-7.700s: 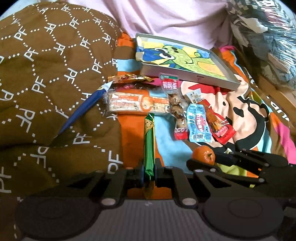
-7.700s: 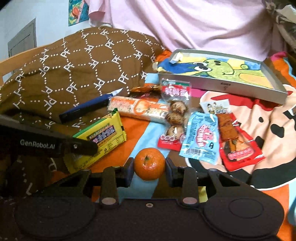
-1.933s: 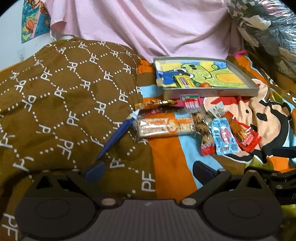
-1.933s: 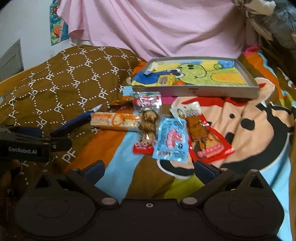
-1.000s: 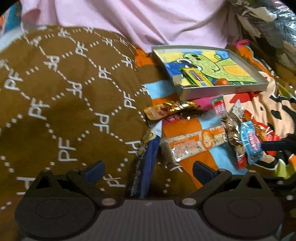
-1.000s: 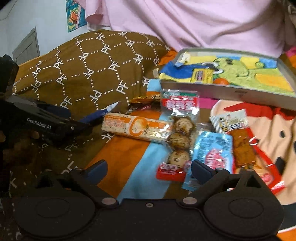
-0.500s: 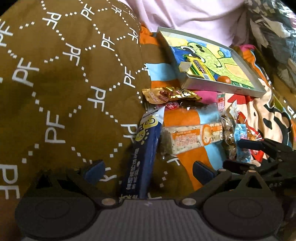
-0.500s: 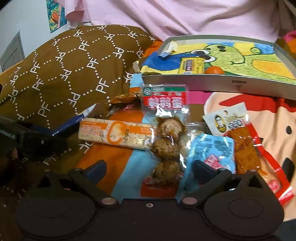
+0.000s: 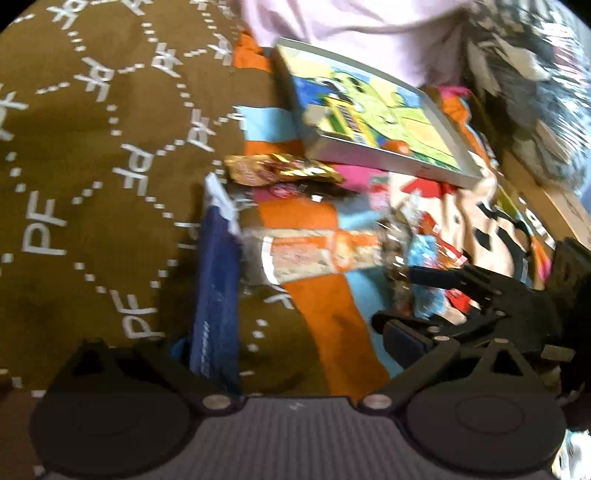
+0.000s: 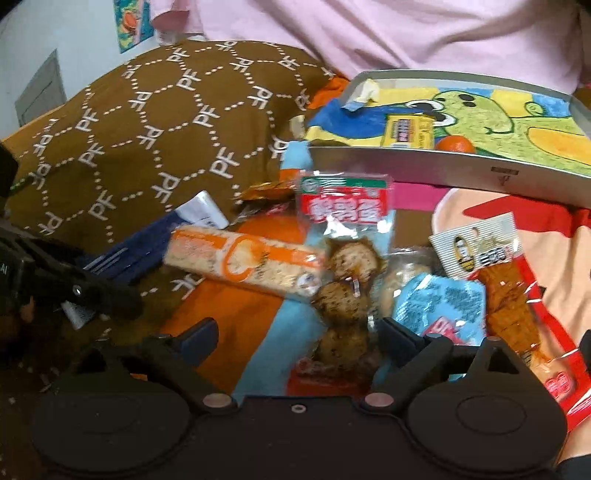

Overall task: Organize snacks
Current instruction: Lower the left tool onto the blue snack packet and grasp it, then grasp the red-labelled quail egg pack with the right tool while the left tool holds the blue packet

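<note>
Bedding fills both views: a cartoon-print sheet [image 10: 236,332] with a brown quilt [image 10: 147,122] heaped at its left and pink cloth [image 10: 406,33] behind. At the far side lies a flat tray [image 10: 424,166] with a green cartoon lining; it already holds a yellow packet [image 10: 408,131] and a small orange [image 10: 456,144], so the sorting looks begun but mostly undone.

Left on the sheet are the blue bar [image 9: 218,295], a gold wrapper [image 9: 273,170], an orange-and-white bar [image 10: 243,262], an egg pack [image 10: 345,273], a light-blue sachet [image 10: 443,306] and a red strip pack [image 10: 517,314].

The left gripper [image 9: 291,332] has its fingers spread wide with the blue bar's near end lying between them, nearer the left finger; no pad presses on it that I can see, though this view is blurred. The right gripper [image 10: 295,334] also stands wide, having just narrowed a little, with the egg pack's lower end between the fingers and nothing yet pinched.

The snacks overlap: the egg pack lies against the orange-and-white bar and the sachet, so lifting one could drag a neighbour. The quilt's soft fold under the blue bar may make that pick awkward.
</note>
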Demonstrator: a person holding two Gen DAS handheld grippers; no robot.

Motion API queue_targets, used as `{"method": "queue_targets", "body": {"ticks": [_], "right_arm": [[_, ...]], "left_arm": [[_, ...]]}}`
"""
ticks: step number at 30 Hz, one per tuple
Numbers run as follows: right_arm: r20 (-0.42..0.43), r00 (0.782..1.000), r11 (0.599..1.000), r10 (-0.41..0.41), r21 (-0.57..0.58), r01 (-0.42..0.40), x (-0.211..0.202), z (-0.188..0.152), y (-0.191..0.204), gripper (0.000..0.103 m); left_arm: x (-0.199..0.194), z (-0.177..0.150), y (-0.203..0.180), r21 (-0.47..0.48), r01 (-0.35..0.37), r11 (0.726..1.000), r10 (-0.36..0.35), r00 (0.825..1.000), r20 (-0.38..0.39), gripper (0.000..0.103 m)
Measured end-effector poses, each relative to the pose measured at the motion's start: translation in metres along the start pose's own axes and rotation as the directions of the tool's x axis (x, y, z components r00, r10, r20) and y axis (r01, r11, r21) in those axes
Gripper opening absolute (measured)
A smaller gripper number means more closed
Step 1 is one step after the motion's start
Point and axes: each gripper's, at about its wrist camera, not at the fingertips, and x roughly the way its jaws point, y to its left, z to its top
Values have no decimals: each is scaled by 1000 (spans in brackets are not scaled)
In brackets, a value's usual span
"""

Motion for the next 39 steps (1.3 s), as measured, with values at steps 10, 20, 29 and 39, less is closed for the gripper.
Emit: {"method": "queue_targets", "body": {"ticks": [10, 20, 29, 39], "right_arm": [[-11, 997, 997, -72, -9, 72, 17, 3, 6, 89], [-12, 993, 989, -119, 85, 120, 4, -6, 5, 49], [-10, 996, 995, -93, -44, 93, -16, -19, 31, 43], [-39, 999, 997, -34, -76, 31, -12, -22, 28, 79]], "left_arm": [[4, 0, 9, -10, -161, 987, 161, 987, 24, 79], [8, -5, -10, 56, -266, 962, 266, 964, 9, 44], [2, -12, -18, -31, -227, 973, 226, 974, -30, 40], [8, -19, -36, 95, -296, 951, 296, 955, 9, 57]]}}
